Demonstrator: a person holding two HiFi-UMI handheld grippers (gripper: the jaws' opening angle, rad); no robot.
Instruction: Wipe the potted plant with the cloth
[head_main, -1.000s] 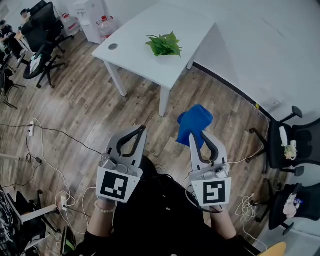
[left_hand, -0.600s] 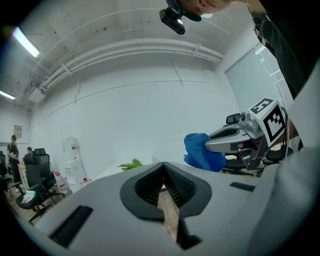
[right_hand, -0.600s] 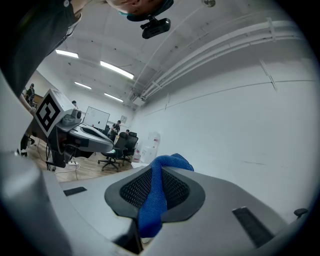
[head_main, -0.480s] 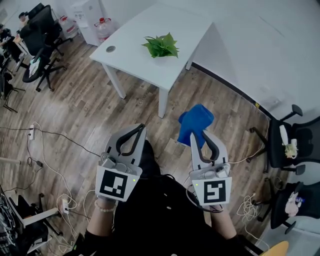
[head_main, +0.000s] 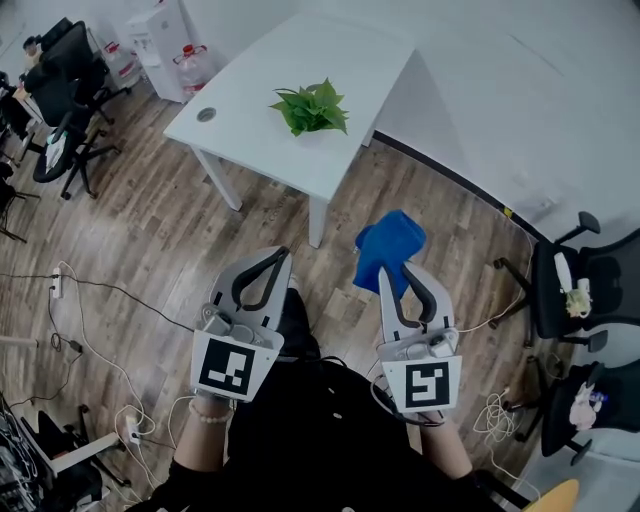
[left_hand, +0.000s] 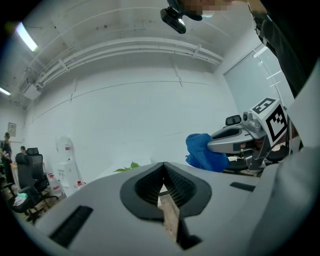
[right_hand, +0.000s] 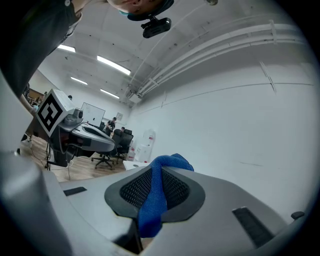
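Two claws clenched: right claw (head_main: 388, 272) grasps blue cloth (head_main: 390, 243), left claw (head_main: 282, 258) empty. Potted plant (head_main: 310, 107) on surface (head_main: 255, 95) sits well ahead of right claw, slightly leftward.

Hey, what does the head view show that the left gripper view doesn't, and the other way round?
Only the head view shows the cables trailing across the floor and the white table legs.

Only the left gripper view shows the ceiling light strip and the camera overhead.

Both show the potted plant, though only its leaf tips show in the left gripper view, and the blue cloth clamped in the right gripper.
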